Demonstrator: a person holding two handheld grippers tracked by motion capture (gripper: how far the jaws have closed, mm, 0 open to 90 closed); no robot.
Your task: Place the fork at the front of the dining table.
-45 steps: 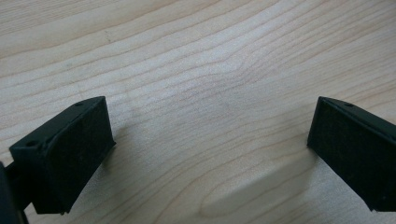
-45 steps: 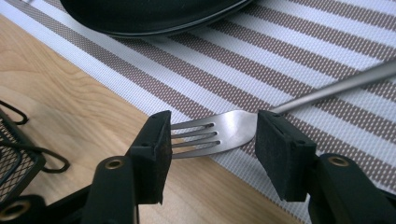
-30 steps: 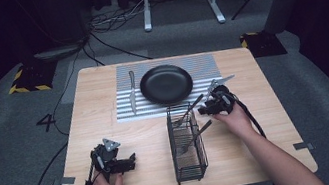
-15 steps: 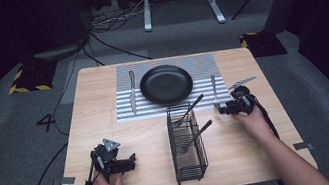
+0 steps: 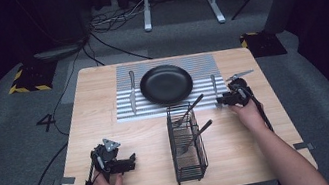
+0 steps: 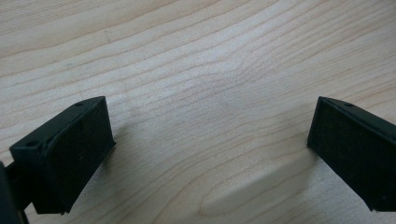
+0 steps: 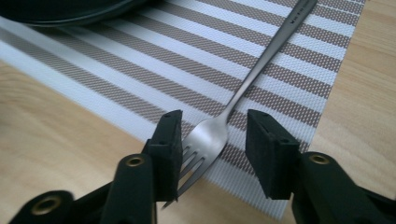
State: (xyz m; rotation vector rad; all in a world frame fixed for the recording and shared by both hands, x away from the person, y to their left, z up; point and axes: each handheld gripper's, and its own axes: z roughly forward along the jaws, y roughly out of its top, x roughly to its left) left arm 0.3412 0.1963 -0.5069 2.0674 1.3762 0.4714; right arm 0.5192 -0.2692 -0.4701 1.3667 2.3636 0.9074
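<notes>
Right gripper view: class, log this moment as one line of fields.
right gripper: jaws closing around silver metal fork, not gripped | fork: on striped placemat | left gripper: open over wooden table

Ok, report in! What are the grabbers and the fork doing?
Left gripper open, resting on table. Right gripper closing around fork head on placemat, not yet clamped. Nothing in the way.

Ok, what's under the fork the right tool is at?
The fork lies on the striped placemat, right of the black plate, tines toward the mat's near edge. The right tool straddles its head, so the mat directly beneath is covered.
</notes>
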